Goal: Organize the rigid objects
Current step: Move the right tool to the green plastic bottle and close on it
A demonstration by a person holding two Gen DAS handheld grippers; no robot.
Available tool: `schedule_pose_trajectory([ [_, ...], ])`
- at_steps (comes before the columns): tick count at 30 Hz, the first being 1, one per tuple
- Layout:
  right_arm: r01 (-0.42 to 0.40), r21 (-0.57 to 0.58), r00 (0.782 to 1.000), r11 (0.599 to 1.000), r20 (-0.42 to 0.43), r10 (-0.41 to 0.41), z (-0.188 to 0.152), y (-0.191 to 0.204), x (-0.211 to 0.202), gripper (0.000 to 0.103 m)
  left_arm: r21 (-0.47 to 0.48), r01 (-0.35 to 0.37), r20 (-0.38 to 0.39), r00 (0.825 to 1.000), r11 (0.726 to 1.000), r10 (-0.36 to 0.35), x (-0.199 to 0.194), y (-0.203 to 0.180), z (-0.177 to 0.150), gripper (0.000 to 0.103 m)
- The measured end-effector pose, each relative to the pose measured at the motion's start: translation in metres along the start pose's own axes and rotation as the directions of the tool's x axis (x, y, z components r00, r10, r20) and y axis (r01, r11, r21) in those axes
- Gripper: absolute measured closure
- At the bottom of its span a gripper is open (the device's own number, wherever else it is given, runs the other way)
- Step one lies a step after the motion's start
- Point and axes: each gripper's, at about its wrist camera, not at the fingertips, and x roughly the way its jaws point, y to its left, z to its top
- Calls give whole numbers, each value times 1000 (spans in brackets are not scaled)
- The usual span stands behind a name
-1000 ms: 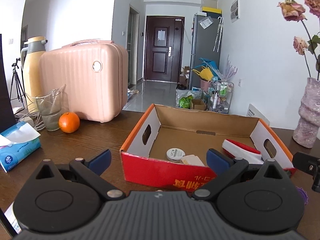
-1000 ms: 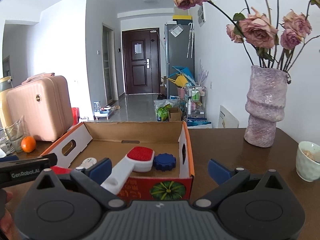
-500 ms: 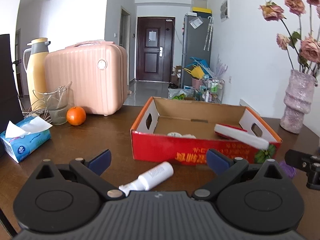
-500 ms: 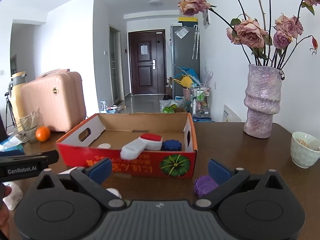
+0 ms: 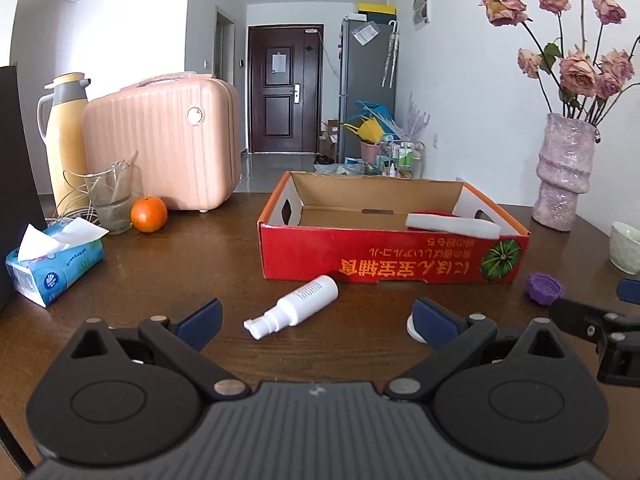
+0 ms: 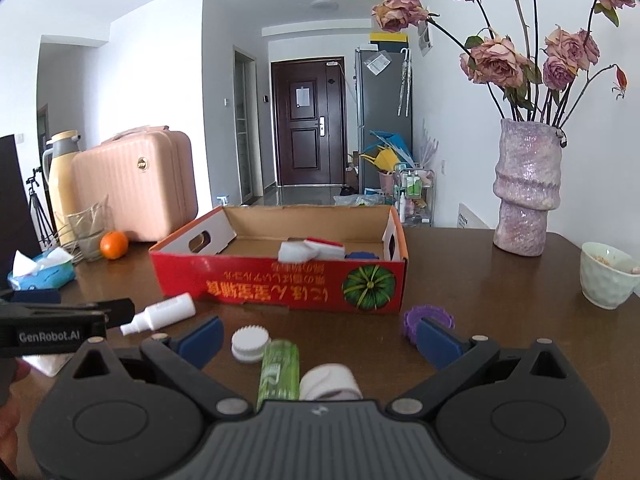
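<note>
A red cardboard box stands open on the brown table, holding a white-and-red brush and a blue cap. In front of it lie a white spray bottle, a purple ridged cap, a white ridged cap, a green bottle and a white roll. My left gripper is open, the spray bottle lying just ahead between its fingers. My right gripper is open above the green bottle and white cap.
At the left stand a pink suitcase, a yellow thermos, a glass, an orange and a tissue pack. A vase with dried roses and a white bowl occupy the right side.
Both grippers have pulled back and lower from the box. The box now looks farther off, and the loose bottles and caps in front of it have come into view.
</note>
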Motion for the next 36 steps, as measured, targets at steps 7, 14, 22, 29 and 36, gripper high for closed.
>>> schedule_pose_trajectory([
  [7, -2, 8, 1000, 1000, -4, 2, -14, 1, -11, 1, 20, 32, -27, 999, 999, -32, -10, 1, -12, 0],
  [14, 12, 11, 1000, 1000, -21, -12, -20, 3, -9, 0, 20, 57, -42, 998, 998, -56, -11, 3, -16, 0],
  [22, 26, 26, 999, 999, -21, -25, -21, 1, -9, 1, 12, 68, -57, 996, 998, -67, -9, 4, -16, 0],
  [29, 20, 45, 999, 999, -31, -19, -20, -3, -8, 14, 3, 78, -73, 994, 997, -77, -7, 6, -16, 0],
  [36, -60, -60, 995, 996, -81, 55, -13, 26, 5, 34, -2, 76, -84, 994, 997, -76, -5, 10, -15, 0],
])
